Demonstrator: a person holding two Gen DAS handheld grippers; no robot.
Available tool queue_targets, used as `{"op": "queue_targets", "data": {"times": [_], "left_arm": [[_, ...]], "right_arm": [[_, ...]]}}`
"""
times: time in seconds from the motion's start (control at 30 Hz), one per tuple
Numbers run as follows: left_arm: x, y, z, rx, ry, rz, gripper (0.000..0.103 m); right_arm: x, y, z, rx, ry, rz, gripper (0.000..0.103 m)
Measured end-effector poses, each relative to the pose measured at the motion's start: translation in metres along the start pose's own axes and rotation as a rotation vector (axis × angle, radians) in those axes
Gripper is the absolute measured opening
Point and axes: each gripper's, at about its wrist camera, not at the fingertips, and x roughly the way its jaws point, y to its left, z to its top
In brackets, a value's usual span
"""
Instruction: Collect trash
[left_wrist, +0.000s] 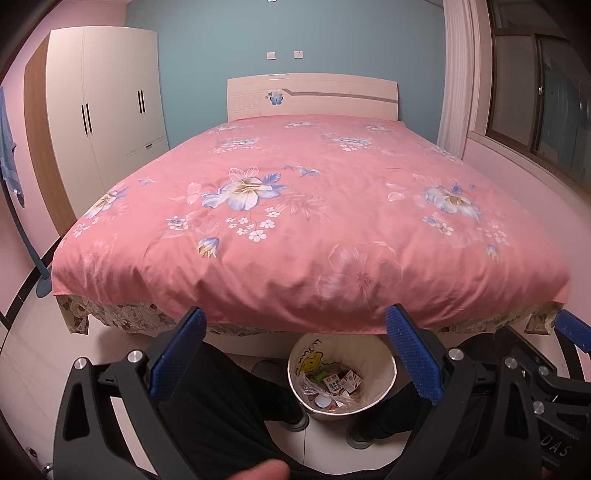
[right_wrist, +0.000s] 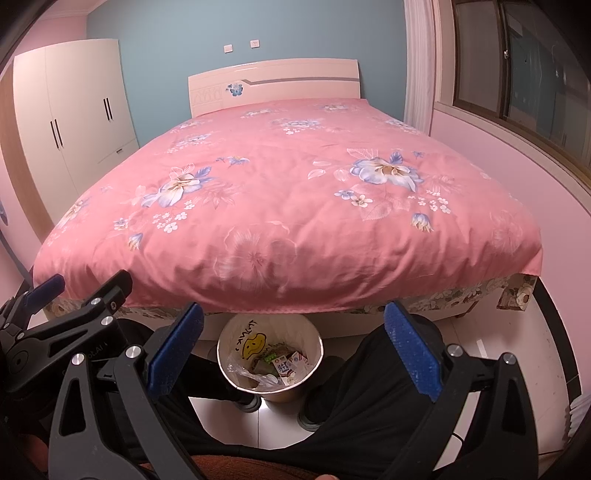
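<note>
Trash (left_wrist: 338, 384) in bin (left_wrist: 386, 393), labels unreadable; left claw (left_wrist: 295, 354), right claw (right_wrist: 293, 350) both agape, empty

Ahead of both claws stretches the bed (left_wrist: 295, 206), its pink floral quilt (right_wrist: 280, 206) spread flat across the top with nothing on it. The quilt's near edge hangs just beyond the fingertips. Below the claws lies the pale tiled floor (left_wrist: 48, 354). On it, between the person's shoes, stands a white bin (right_wrist: 271, 363) (a yellow face printed inside) holding cartons and a crumpled clear wrapper (left_wrist: 312, 386).
</note>
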Motion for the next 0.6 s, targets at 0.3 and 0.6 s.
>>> {"op": "queue_targets", "data": {"times": [0.3,0.6], "left_arm": [[-0.0006,-0.0041,0.0011,0.016,-0.018,0.009,0.098],[0.0008,-0.0032,0.0026,0.012,0.002,0.016,0.098]], "right_arm": [[0.0001,0.0001,-0.0012,0.004,0.000,0.009,0.096],[0.0025,0.0030,-0.0006,0.003,0.009,0.004,0.096]]}}
